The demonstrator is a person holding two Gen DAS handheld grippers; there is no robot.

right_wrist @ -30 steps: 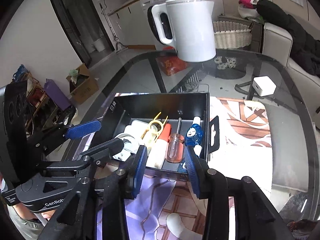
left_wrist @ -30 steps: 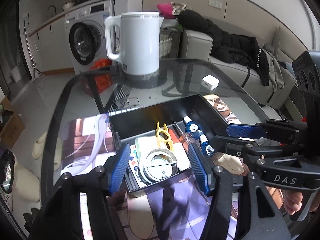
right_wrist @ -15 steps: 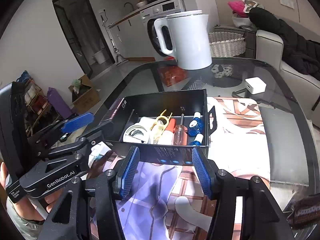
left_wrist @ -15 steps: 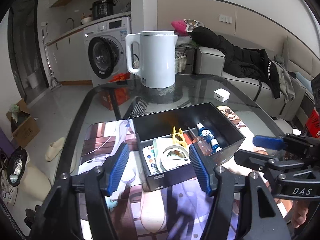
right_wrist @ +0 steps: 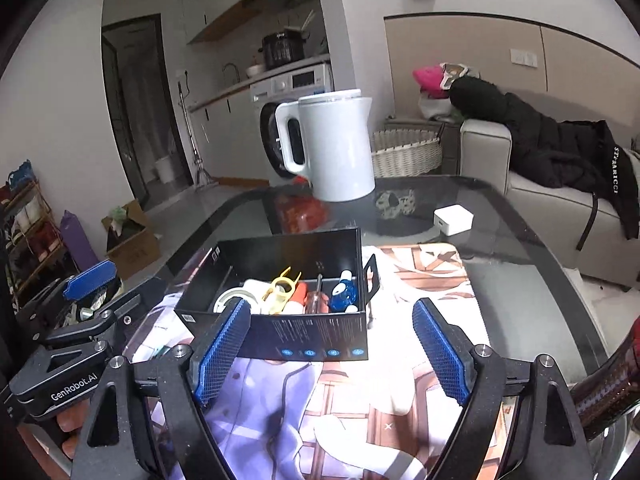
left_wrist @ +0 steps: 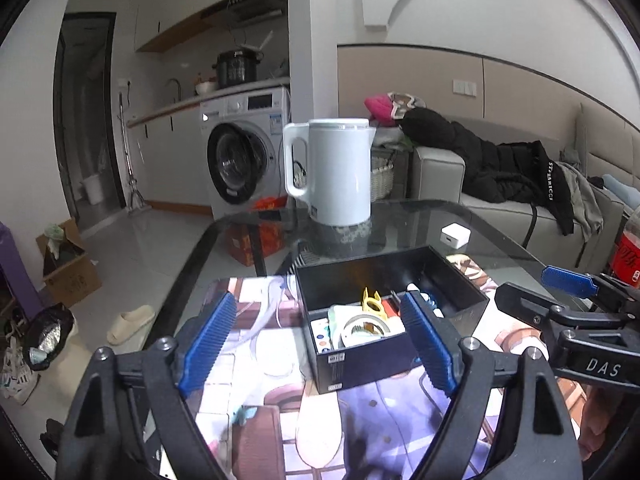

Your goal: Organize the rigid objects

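Both grippers pulled back from black box (right_wrist: pixel 280 332) since second ago. Left gripper (left_wrist: pixel 316 340) and right gripper (right_wrist: pixel 332 354) opening wide, nothing gripped. Box with tape roll (left_wrist: pixel 366 326), screwdriver (right_wrist: pixel 319 300) inside sits mid-desk on printed mat (right_wrist: pixel 400 392). Packing looks finished.

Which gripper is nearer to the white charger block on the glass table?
Right. The right gripper sits on the black box's side facing the white charger block; the left gripper is across the box. Both jaws are opening, empty.

Home: washing machine (left_wrist: pixel 244 164), sofa (left_wrist: pixel 512 216), kettle (left_wrist: pixel 336 172) on glass table (left_wrist: pixel 408 216).
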